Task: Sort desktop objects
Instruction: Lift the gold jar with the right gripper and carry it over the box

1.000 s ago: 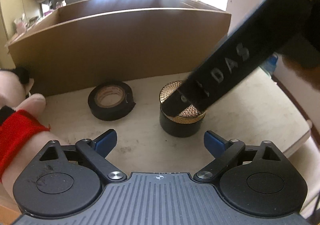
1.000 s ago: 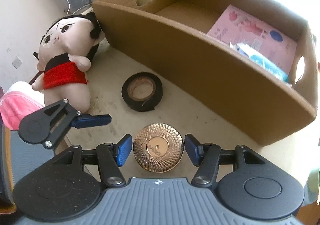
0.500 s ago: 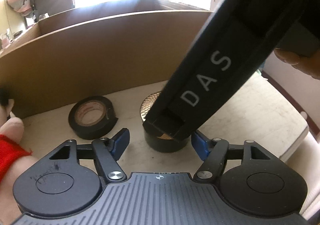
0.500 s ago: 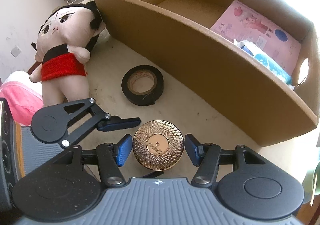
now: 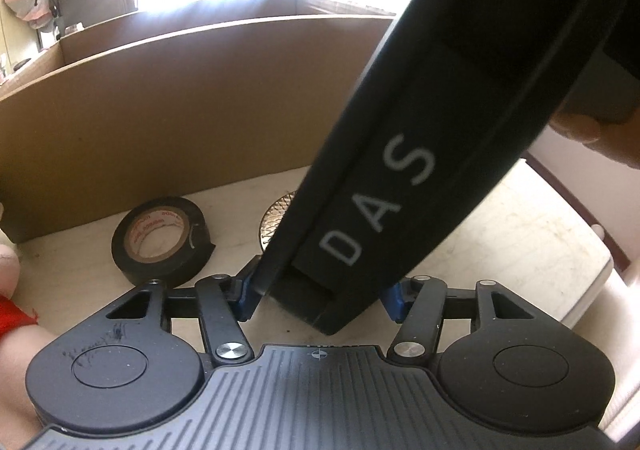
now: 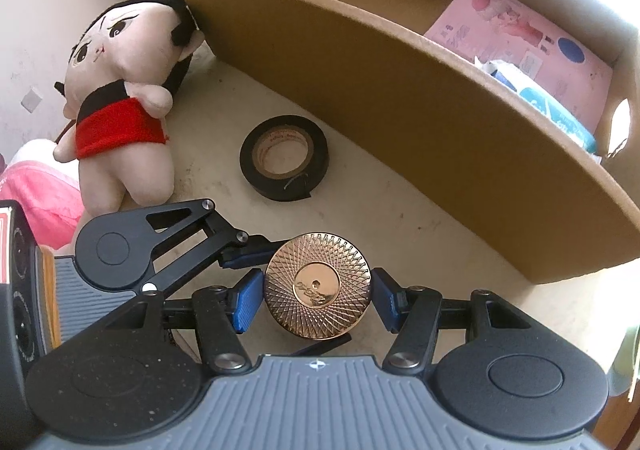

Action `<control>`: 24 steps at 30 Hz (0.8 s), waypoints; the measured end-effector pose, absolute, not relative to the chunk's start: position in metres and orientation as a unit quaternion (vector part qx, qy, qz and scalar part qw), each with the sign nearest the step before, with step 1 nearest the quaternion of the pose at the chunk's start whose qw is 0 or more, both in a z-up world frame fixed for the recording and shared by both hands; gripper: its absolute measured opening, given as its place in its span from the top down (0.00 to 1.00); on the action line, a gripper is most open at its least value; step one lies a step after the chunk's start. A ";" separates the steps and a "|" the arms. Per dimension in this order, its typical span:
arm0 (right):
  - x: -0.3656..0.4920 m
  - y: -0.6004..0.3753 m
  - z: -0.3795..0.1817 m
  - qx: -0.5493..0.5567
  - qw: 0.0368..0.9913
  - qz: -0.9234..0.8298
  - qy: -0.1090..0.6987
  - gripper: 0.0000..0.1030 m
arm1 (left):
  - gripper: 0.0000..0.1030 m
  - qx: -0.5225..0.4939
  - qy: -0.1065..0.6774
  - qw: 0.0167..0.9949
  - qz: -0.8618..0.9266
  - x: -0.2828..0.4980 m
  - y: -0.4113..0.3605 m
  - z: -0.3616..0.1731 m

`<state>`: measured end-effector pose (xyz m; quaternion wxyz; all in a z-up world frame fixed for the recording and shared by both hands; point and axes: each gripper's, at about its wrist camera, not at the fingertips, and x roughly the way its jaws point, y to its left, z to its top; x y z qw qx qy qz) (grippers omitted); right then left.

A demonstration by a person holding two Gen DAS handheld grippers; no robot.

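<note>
We find the round black jar with a gold, finely cross-hatched metal lid [image 6: 317, 285] standing upright on the pale, scuffed counter [image 6: 400, 217], in front of the cardboard box. Our left hand-held gripper [image 5: 320, 296] has its blue pads pressed against the jar's black body, low down, pinching it. Our right hand-held gripper [image 6: 317, 296] hovers above the lid, its blue pads spread to either side and just clear of the rim. Just beyond lies a flat roll of glossy black tape with a tan cardboard core [image 6: 284, 157]. A soft plush doll with black hair and a red band [image 6: 120, 105] leans beside the curved brown cardboard box [image 6: 400, 97], which holds a pink printed sheet [image 6: 520, 37].
</note>
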<state>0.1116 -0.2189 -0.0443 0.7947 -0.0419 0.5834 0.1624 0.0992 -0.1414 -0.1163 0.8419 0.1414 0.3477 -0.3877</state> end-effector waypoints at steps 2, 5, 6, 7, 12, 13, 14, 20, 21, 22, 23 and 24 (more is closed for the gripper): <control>0.112 -0.220 -0.044 -0.034 0.795 0.161 0.584 0.40 | 0.45 0.140 0.348 0.842 -0.388 0.101 -0.141 -0.115; 0.113 -0.222 -0.044 -0.026 0.796 0.160 0.584 0.40 | 0.45 0.139 0.347 0.842 -0.389 0.105 -0.141 -0.113; 0.113 -0.222 -0.043 -0.025 0.796 0.160 0.583 0.41 | 0.45 0.139 0.347 0.842 -0.389 0.106 -0.142 -0.113; 0.113 -0.222 -0.043 -0.025 0.797 0.160 0.582 0.41 | 0.45 0.140 0.347 0.842 -0.389 0.107 -0.142 -0.112; 0.112 -0.223 -0.041 -0.022 0.798 0.159 0.580 0.41 | 0.45 0.138 0.349 0.842 -0.386 0.112 -0.144 -0.108; 0.111 -0.223 -0.040 -0.020 0.799 0.160 0.580 0.41 | 0.45 0.136 0.350 0.842 -0.386 0.113 -0.144 -0.107; 0.111 -0.223 -0.039 -0.018 0.799 0.160 0.579 0.41 | 0.45 0.136 0.350 0.843 -0.385 0.114 -0.144 -0.105; 0.106 -0.220 -0.030 -0.019 0.806 0.163 0.569 0.41 | 0.45 0.133 0.343 0.849 -0.378 0.119 -0.143 -0.092; 0.105 -0.219 -0.027 -0.020 0.808 0.164 0.566 0.41 | 0.45 0.132 0.341 0.851 -0.376 0.119 -0.142 -0.089; 0.104 -0.219 -0.024 -0.020 0.810 0.165 0.563 0.41 | 0.45 0.132 0.338 0.853 -0.374 0.120 -0.141 -0.085; 0.102 -0.217 -0.021 -0.021 0.812 0.167 0.559 0.41 | 0.45 0.131 0.336 0.856 -0.371 0.121 -0.141 -0.082; 0.101 -0.216 -0.018 -0.022 0.813 0.169 0.556 0.41 | 0.45 0.130 0.333 0.858 -0.369 0.121 -0.140 -0.078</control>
